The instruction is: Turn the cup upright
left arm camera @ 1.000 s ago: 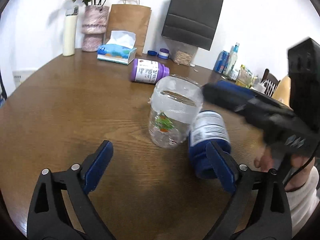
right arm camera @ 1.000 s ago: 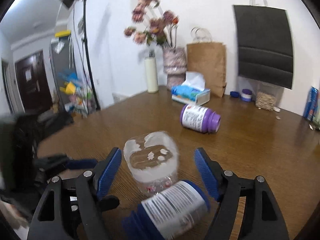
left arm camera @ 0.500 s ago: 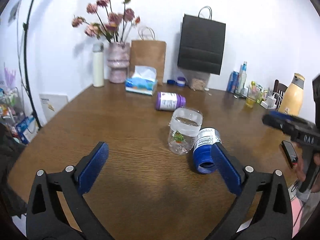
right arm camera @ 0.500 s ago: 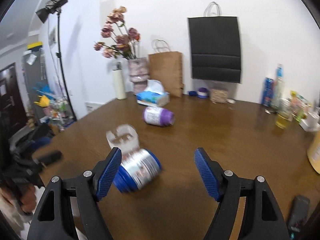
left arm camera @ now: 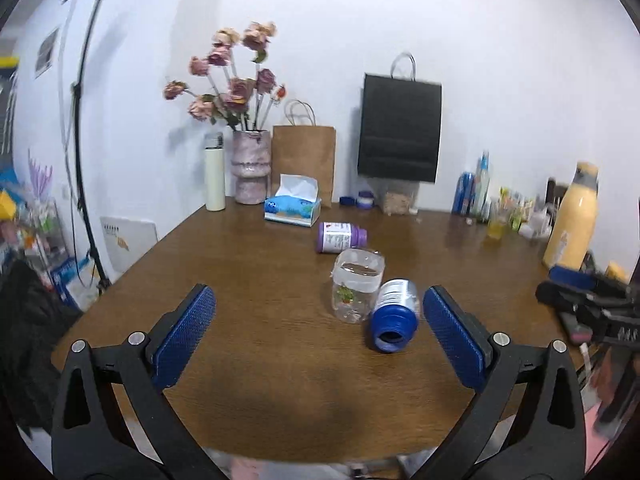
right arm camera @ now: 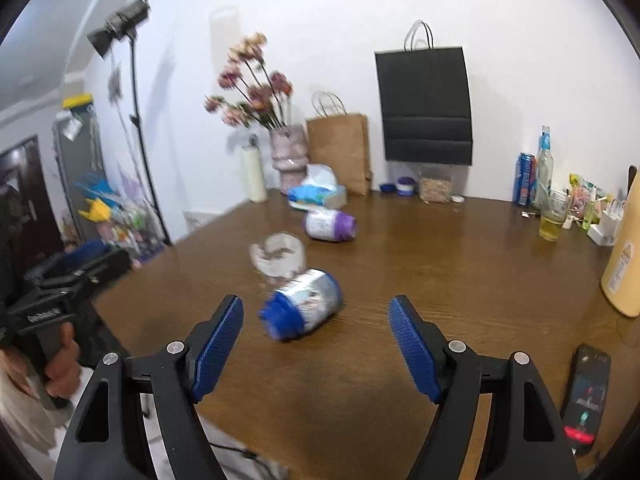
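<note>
Left wrist view shows the left gripper (left arm camera: 318,338) with jaws spread wide and holding nothing, back above the near edge of the round brown wooden table (left arm camera: 248,280). The right gripper (right arm camera: 316,346) is likewise wide open and empty. Just beyond them lies the blue plastic bottle with a white label (left arm camera: 393,320) on its side, open mouth toward the camera, apparently touching the clear plastic cup with a small printed tree (left arm camera: 357,286). The cup stands on the table near its middle; its orientation is hard to read through the clear wall, though it looks mouth-down. To flip it well, I judge a gripper should approach from the cup's free left side, close across the mid-wall gently, lift clear, then rotate. Farther back lies the purple bottle (left arm camera: 340,237), near the cup. Open tabletop spreads left and forward; the rear edge is crowded.
</note>
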`<state>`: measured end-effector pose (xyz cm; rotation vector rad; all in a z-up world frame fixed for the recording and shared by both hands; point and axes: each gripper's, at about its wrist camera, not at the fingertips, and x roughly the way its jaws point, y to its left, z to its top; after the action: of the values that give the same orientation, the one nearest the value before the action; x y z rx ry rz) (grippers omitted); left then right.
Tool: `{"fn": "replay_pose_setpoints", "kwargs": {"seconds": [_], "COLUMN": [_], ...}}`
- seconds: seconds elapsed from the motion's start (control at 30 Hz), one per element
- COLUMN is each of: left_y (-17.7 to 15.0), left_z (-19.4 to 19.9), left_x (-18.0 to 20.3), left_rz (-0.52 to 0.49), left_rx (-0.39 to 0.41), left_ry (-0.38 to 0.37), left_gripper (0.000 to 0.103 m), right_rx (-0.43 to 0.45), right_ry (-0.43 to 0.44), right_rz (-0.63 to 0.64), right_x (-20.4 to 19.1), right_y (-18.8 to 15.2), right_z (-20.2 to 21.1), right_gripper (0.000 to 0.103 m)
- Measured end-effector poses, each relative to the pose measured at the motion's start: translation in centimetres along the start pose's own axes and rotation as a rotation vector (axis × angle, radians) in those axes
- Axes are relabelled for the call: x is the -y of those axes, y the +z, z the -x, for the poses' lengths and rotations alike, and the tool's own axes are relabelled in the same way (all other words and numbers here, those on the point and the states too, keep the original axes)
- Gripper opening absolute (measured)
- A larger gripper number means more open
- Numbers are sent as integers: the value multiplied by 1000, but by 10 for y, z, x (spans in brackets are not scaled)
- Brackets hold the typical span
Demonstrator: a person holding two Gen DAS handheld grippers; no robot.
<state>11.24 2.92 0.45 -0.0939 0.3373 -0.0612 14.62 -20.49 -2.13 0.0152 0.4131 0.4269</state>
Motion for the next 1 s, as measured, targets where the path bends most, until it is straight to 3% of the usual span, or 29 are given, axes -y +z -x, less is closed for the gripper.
{"fn": "replay_pose_setpoints", "kwargs": {"seconds": [0.07, 0.2, 0.33, 0.43, 1.0], "left_y": [-11, -38, -54, -48, -47], "left_z": [15, 55, 80, 80, 88], "left_x": [3, 5, 1, -9, -1], "left_rz": [-11, -27, -15, 44, 1], "left_rx": [-18, -11, 7, 27, 45], "left_ry": [1, 52, 97, 91, 76], "left_gripper": [103, 103, 103, 103, 103], "right_rx": [31, 44, 86, 102, 95], "right_ry": [10, -102, 17, 8, -20], "right_rz": [17, 101, 119, 220, 189], "right_x": [-13, -43, -70, -91, -86], "right_y": [-13, -36, -56, -65, -65], "right_z": [18, 47, 74, 79, 80], "right_gripper": [80, 80, 80, 80, 80]}}
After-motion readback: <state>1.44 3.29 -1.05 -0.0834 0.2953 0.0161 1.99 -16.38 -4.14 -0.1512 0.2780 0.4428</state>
